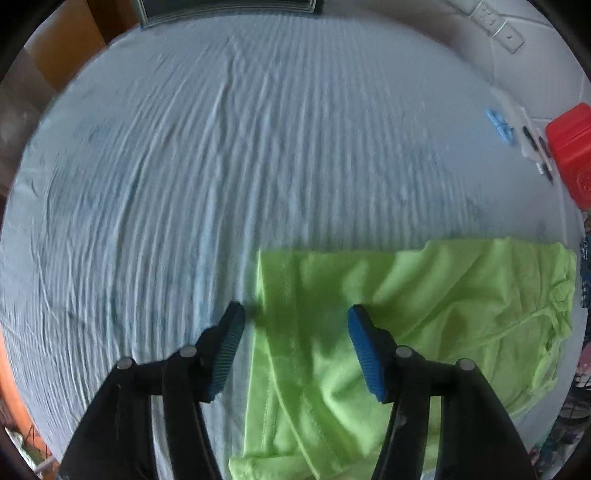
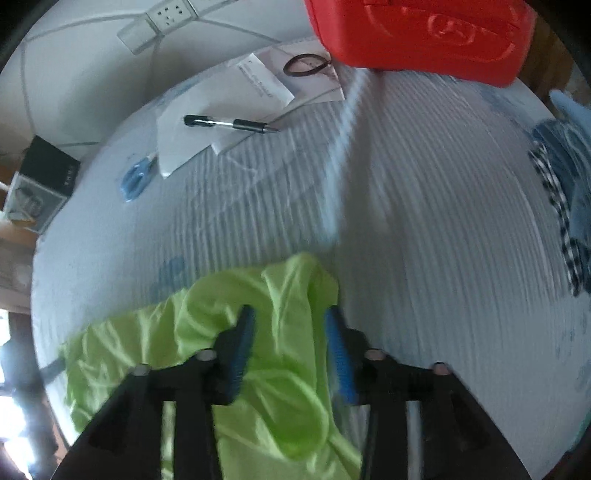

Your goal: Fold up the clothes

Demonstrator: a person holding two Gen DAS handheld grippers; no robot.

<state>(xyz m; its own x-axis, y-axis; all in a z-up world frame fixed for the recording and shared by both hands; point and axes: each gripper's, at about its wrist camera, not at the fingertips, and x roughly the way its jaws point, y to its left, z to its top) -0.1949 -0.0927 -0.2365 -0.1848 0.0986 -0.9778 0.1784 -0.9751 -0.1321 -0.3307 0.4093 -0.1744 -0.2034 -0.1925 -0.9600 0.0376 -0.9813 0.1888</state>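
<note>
A lime-green garment lies partly folded on the pale blue sheet. My left gripper is open above its left folded edge, one blue pad over the sheet, the other over the cloth. In the right wrist view the same garment is bunched at its right end. My right gripper is open, its jaws standing either side of a raised fold of the cloth, not pinching it.
A red box, papers with a pen, a hair band and blue scissors lie at the far edge. A power strip hangs on the wall. Patterned blue clothes lie at right.
</note>
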